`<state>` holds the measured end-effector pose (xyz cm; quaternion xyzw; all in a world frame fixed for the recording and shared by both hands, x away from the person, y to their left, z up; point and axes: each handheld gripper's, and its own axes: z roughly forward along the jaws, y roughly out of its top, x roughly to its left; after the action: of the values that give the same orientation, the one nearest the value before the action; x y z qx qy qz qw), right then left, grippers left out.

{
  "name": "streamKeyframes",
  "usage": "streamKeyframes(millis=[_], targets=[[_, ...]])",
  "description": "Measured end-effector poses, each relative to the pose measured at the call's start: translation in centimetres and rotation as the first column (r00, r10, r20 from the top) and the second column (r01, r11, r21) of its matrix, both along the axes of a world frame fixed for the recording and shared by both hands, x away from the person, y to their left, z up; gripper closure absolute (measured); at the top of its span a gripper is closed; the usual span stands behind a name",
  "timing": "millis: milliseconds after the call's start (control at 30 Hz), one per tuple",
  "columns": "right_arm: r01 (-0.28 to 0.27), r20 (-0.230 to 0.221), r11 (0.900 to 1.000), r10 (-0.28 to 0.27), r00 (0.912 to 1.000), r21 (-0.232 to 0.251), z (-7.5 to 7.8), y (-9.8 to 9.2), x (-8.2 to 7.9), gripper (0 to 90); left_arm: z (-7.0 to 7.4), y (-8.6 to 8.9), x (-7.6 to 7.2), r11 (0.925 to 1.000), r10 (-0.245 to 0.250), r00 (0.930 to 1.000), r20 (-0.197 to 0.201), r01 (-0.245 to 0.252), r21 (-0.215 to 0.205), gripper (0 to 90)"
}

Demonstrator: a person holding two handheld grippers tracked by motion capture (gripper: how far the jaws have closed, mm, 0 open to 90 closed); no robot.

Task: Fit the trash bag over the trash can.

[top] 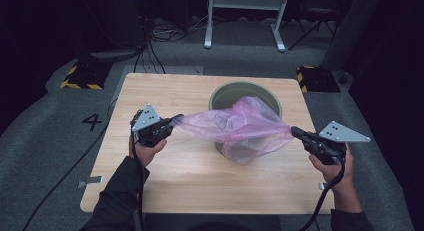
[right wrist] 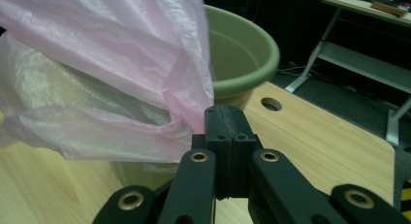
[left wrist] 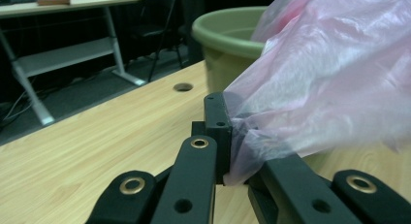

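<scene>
At the centre of the high view a thin, translucent pink plastic bag (top: pixel 240 128) hangs stretched between the two tools, draped over the near rim of the round olive-green plastic bin (top: pixel 245 93) on the pale wooden table (top: pixel 165 176). The left gripper (top: pixel 176 119) is clenched on the bag's left edge; the right gripper (top: pixel 295 132) pinches its right edge. Judging by this, the step in hand is spreading the bag's mouth. Next, it likely needs lifting over the bin's rim.

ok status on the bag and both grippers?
Left gripper shut on pink bag, right gripper shut on its other edge. Bag stretched above green bin, not yet inside. Nothing in the way.
</scene>
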<state>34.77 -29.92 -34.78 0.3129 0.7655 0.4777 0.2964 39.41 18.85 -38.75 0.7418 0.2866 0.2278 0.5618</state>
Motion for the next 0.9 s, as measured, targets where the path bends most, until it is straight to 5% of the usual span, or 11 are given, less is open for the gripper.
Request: streamKeyframes(millis=[200, 400, 633, 733, 800, 900], targets=[[0.070, 0.018, 0.997, -0.069, 0.9975, -0.039, -0.4, -0.1, 0.9, 90.0, -0.2, -0.3, 0.8, 0.9926, 0.043, 0.9991, 0.004, -0.043, 0.114, 89.9], [0.118, 0.001, 0.993, -0.118, 0.9930, -0.005, -0.8, -1.2, 2.1, 90.0, -1.3, -0.5, 1.5, 0.9871, 0.039, 0.9980, -0.049, -0.031, 0.157, 89.8], [0.132, -0.027, 0.991, -0.132, 0.9909, -0.005, -1.2, -1.3, 3.7, 90.0, -1.5, -1.1, 1.6, 0.9831, 0.032, 0.9975, -0.063, -0.021, 0.182, 89.6], [0.133, -0.023, 0.991, -0.133, 0.9908, 0.004, -1.3, -1.2, 3.9, 87.0, -1.0, -1.0, 1.0, 0.9913, 0.014, 0.9984, -0.055, -0.006, 0.132, 51.3], [0.130, -0.008, 0.991, -0.130, 0.9915, 0.024, -1.1, -1.3, 3.7, 81.3, -0.4, -0.8, 0.2, 0.9956, -0.003, 0.9993, -0.037, 0.007, 0.093, 33.9], [0.156, 0.007, 0.987, -0.156, 0.9877, 0.042, -0.7, -1.4, 3.4, 70.9, 0.7, -0.7, -1.0, 0.9965, -0.032, 0.9995, 0.000, 0.032, 0.077, 23.9]])
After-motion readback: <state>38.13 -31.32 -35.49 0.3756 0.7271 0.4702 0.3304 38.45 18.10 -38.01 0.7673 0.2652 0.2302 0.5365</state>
